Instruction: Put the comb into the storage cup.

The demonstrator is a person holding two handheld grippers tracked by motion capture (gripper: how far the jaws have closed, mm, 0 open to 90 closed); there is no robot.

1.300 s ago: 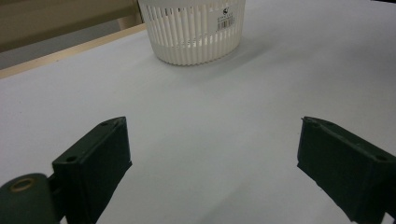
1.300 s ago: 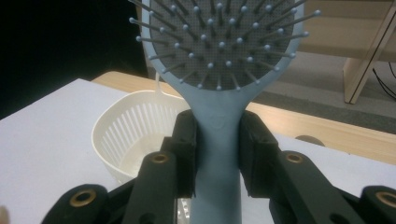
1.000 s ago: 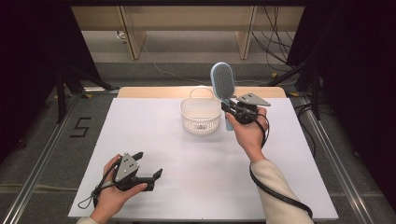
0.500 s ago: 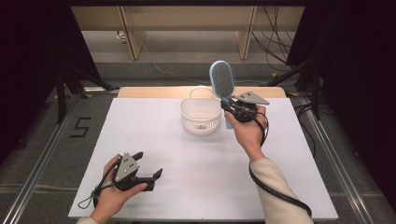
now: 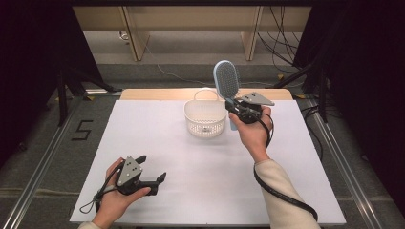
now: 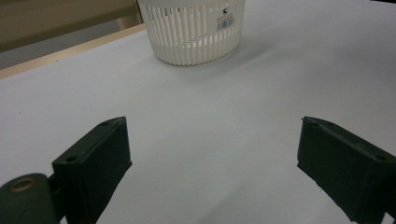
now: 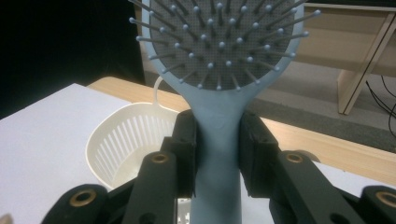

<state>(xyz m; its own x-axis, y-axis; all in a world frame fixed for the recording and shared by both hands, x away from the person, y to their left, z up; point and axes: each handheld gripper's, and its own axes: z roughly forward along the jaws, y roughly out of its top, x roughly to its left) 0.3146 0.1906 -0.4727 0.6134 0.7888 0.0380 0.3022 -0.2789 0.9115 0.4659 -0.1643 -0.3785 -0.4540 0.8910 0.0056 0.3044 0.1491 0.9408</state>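
Observation:
A light blue hairbrush (image 5: pixel 226 81) stands upright in the air, head up, just right of a white slatted basket (image 5: pixel 205 118). My right gripper (image 5: pixel 235 108) is shut on its handle (image 7: pixel 217 154), both pads pressed against the handle just below the bristled head (image 7: pixel 219 37). The basket (image 7: pixel 122 140) sits below and left of the brush in the right gripper view. Near the table's front left, my left gripper (image 5: pixel 154 172) lies low over the white surface, open, with nothing between its fingers (image 6: pixel 95 158). The basket (image 6: pixel 194 29) stands far ahead of it.
The white table top (image 5: pixel 210 176) has a wooden strip (image 5: pixel 157 94) along its far edge. Metal rails run along both sides of the table. Beyond it stand wooden furniture legs (image 5: pixel 136 33) and cables on the floor.

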